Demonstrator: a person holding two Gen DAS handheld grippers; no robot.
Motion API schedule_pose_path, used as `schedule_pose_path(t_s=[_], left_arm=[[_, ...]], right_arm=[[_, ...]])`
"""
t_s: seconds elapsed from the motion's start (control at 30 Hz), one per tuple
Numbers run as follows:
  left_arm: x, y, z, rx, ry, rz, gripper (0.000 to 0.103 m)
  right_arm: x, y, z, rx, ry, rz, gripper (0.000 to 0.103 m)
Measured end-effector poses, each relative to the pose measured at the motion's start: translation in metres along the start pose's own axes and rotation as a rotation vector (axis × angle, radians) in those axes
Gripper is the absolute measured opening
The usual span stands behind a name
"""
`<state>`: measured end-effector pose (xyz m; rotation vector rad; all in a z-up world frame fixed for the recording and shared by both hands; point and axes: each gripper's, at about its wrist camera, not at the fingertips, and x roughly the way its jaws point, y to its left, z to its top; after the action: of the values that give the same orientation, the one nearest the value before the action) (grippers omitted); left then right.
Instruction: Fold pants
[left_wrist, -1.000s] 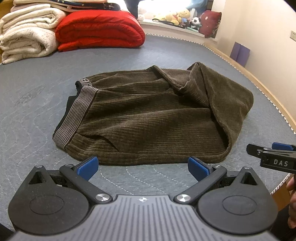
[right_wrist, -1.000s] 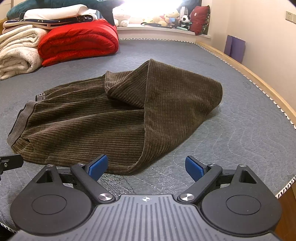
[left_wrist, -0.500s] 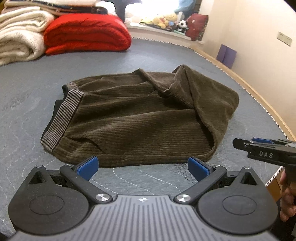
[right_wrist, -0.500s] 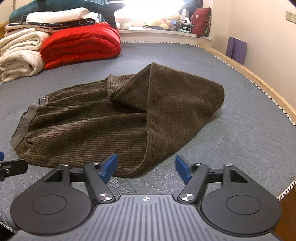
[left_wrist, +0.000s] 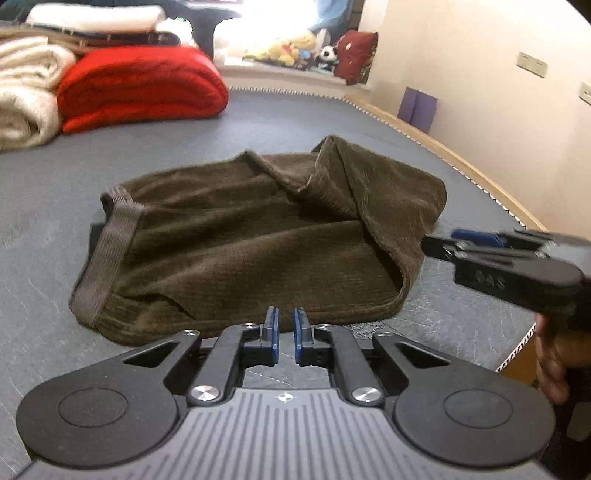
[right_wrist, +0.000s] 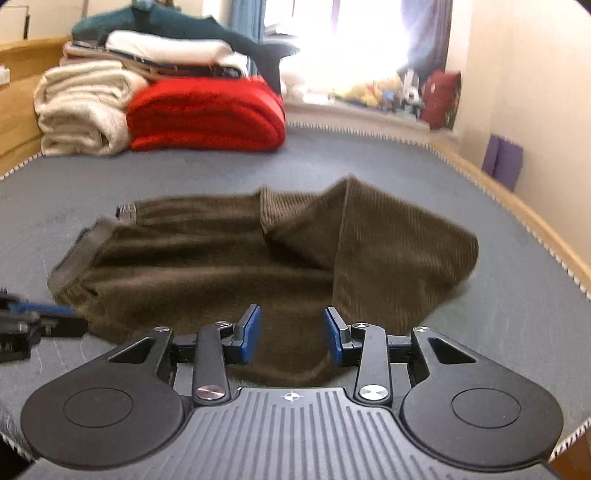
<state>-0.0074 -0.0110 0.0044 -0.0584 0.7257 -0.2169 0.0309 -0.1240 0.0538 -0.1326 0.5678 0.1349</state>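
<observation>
The dark olive corduroy pants (left_wrist: 251, 243) lie folded over on the grey mattress (left_wrist: 44, 221), grey waistband at the left, a leg flap folded up at the right. They also show in the right wrist view (right_wrist: 229, 258). My left gripper (left_wrist: 285, 334) hangs just before the pants' near edge, its blue pads almost together with a narrow gap and nothing between them. My right gripper (right_wrist: 291, 336) is half open and empty over the near edge. It shows from the side in the left wrist view (left_wrist: 480, 251).
A red folded blanket (left_wrist: 144, 85) and cream blankets (left_wrist: 22, 99) are stacked at the far left. Plush toys (left_wrist: 295, 48) sit on the window ledge. The mattress's wooden edge (left_wrist: 480, 177) and a wall run along the right.
Both grippers have closed in: the left from wide open to nearly shut, the right from wide to half open. Both have pulled back and tilted up; the pants lie as before.
</observation>
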Motion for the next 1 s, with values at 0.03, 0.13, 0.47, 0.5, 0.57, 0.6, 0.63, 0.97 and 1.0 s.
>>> schedule_pose_path(t_s=[0.03, 0.13, 0.47, 0.5, 0.57, 0.6, 0.63, 0.97, 1.0], left_arm=[[-0.004, 0.001, -0.001, 0.012, -0.013, 0.007, 0.008], [-0.02, 0.013, 0.002, -0.006, -0.033, 0.035, 0.009], [-0.052, 0.102, 0.041, 0.035, -0.075, 0.178, 0.01], [-0.044, 0.118, 0.04, 0.008, -0.059, 0.18, 0.01], [-0.023, 0.152, 0.034, -0.056, -0.033, 0.166, 0.01], [-0.012, 0.168, 0.028, -0.101, -0.023, 0.149, 0.01], [0.003, 0.188, 0.022, -0.214, 0.012, 0.137, 0.01], [0.066, 0.248, 0.027, -0.551, 0.045, 0.011, 0.026], [0.073, 0.252, 0.028, -0.569, 0.059, 0.004, 0.037]], right_arm=[[0.002, -0.001, 0.002, 0.02, 0.019, 0.01, 0.039], [0.005, 0.007, 0.007, 0.064, 0.01, 0.033, 0.041], [0.012, 0.036, 0.023, 0.046, 0.037, 0.15, 0.043], [0.014, 0.038, 0.023, 0.04, 0.047, 0.159, 0.042], [0.016, 0.043, 0.023, 0.028, 0.064, 0.165, 0.036], [0.017, 0.046, 0.022, 0.019, 0.076, 0.173, 0.033], [0.019, 0.048, 0.022, 0.01, 0.085, 0.185, 0.032], [0.054, 0.078, 0.006, -0.154, 0.218, 0.256, 0.034], [0.057, 0.085, 0.004, -0.185, 0.227, 0.258, 0.037]])
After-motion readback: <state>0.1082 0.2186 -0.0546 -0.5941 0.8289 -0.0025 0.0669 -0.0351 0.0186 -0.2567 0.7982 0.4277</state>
